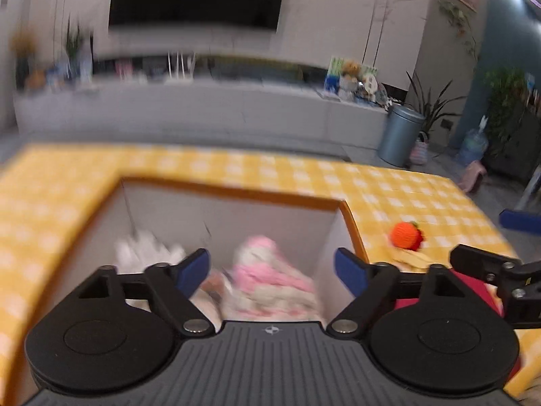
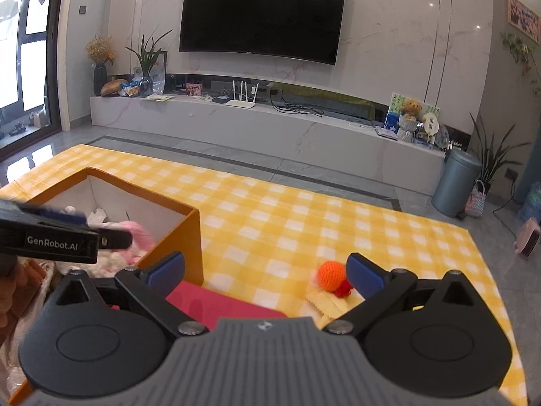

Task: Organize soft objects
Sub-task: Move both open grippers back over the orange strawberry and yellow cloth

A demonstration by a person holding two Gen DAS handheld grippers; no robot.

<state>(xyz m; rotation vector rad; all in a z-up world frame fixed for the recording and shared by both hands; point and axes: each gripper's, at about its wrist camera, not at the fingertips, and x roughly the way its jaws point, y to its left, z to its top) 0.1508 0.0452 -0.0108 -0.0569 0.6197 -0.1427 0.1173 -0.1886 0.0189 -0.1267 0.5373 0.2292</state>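
Observation:
My left gripper (image 1: 272,269) stands open over an orange box (image 1: 353,226) with white inner walls. Below its jaws, inside the box, lies a pink and white soft toy (image 1: 267,277), with a white fluffy item (image 1: 145,250) to its left; the pads touch neither. My right gripper (image 2: 265,272) is open too, just right of the box (image 2: 192,237), above a red cloth (image 2: 223,304). An orange knitted ball (image 2: 333,272) lies by its right finger, with a small red piece (image 2: 343,289) and a yellow cloth (image 2: 324,304) next to it.
A yellow checked tablecloth (image 2: 304,209) covers the table, which ends toward a grey floor. One of the left gripper's fingers (image 2: 50,240) reaches over the box in the right wrist view. Beyond the table are a TV bench and a grey bin (image 2: 454,182).

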